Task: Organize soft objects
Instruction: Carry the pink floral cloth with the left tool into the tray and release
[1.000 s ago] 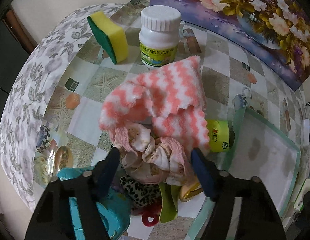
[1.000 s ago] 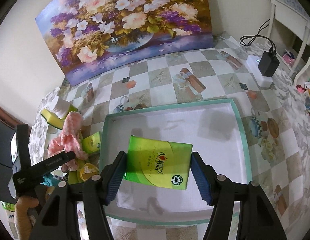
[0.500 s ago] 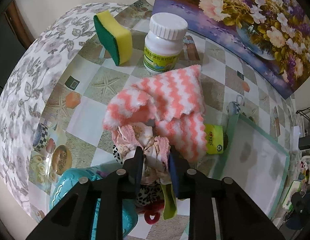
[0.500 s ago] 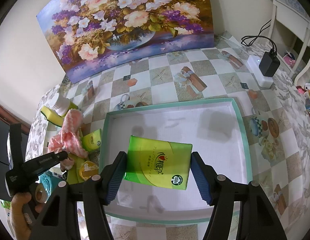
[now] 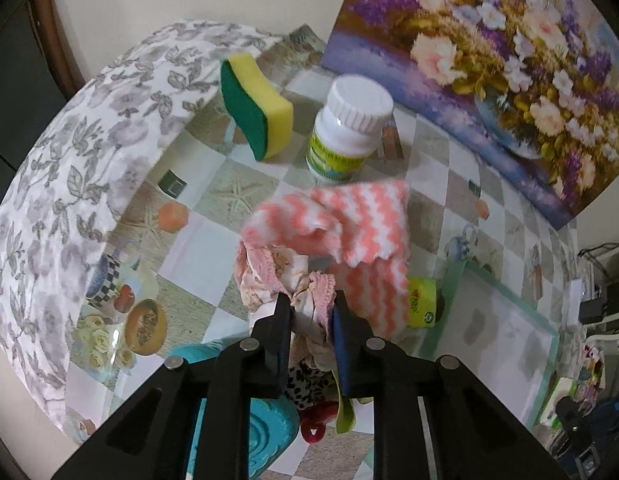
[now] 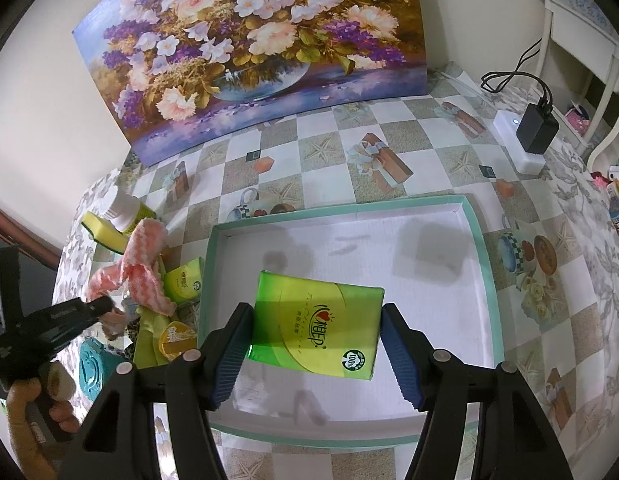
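Note:
My left gripper (image 5: 309, 300) is shut on a bunched pink and cream floral cloth (image 5: 265, 276), held a little above the pile. A pink and white zigzag cloth (image 5: 361, 216) drapes over that bundle and hangs off it. From the right wrist view the left gripper (image 6: 107, 304) shows at the left with the zigzag cloth (image 6: 143, 260) beside it. My right gripper (image 6: 317, 312) is shut on a green tissue pack (image 6: 309, 340), both pads against its sides, over the white floor of the teal-rimmed tray (image 6: 341, 210).
A yellow and green sponge (image 5: 261, 108) and a white bottle (image 5: 349, 128) stand behind the pile. A small green pack (image 5: 423, 302) lies by the tray rim (image 5: 455, 276). Leopard fabric (image 5: 305, 384), a red item (image 5: 317, 428) and a teal object (image 5: 265, 432) lie below. A painting (image 6: 261, 48) leans against the wall.
The left jaws have come together on the floral cloth and risen with it, dragging the zigzag cloth along. The right gripper and its tissue pack have not moved.

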`<state>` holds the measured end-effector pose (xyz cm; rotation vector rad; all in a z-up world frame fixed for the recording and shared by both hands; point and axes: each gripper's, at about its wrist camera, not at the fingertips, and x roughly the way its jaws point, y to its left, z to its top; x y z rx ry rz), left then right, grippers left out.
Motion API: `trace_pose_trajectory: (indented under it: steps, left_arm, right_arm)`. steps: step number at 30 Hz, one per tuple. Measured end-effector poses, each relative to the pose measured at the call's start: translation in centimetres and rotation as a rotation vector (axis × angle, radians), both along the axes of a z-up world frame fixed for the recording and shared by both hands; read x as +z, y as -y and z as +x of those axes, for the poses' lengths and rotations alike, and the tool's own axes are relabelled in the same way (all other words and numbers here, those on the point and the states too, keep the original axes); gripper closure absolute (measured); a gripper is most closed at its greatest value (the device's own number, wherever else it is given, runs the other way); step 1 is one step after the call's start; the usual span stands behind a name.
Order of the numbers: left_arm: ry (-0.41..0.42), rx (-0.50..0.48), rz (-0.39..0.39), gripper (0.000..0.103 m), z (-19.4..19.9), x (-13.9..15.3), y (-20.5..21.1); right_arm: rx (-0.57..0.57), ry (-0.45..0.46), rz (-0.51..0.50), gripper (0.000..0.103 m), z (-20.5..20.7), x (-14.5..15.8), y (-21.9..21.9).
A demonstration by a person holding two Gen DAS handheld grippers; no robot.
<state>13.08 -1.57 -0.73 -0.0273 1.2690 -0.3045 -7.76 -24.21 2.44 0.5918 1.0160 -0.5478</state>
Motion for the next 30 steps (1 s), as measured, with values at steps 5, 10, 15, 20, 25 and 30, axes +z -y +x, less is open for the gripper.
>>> trace_pose_trajectory:
  steps: [5,10,15,20,25,30]
  left_arm:
    - [0.059,0.015,-0.063,0.084,-0.3,3.3,-1.1]
    - [0.145,0.014,-0.130,0.084,-1.1,7.4,-2.0]
    - [0.200,0.001,-0.186,0.084,-2.1,10.2,-2.5]
    - [0.220,-0.040,-0.209,0.084,-3.3,11.4,-1.4]
    - [0.190,-0.118,-0.192,0.084,-4.6,10.8,1.6]
    - [0.154,-0.209,-0.161,0.084,-6.6,9.4,5.4]
  right_arm:
    - [-0.004,0.016,-0.021,0.036,-0.4,1.0,-0.2]
    - [-0.005,0.060,-0.063,0.036,-0.8,3.2,-0.5]
    - [-0.010,0.094,-0.096,0.036,-1.4,5.0,-0.7]
    - [-0.030,0.126,-0.120,0.036,-2.4,6.4,-0.3]
    - [-0.068,0.099,-0.115,0.036,-3.2,5.6,1.0]
    - [-0.145,0.016,-0.098,0.036,-4.4,3.3,3.2]
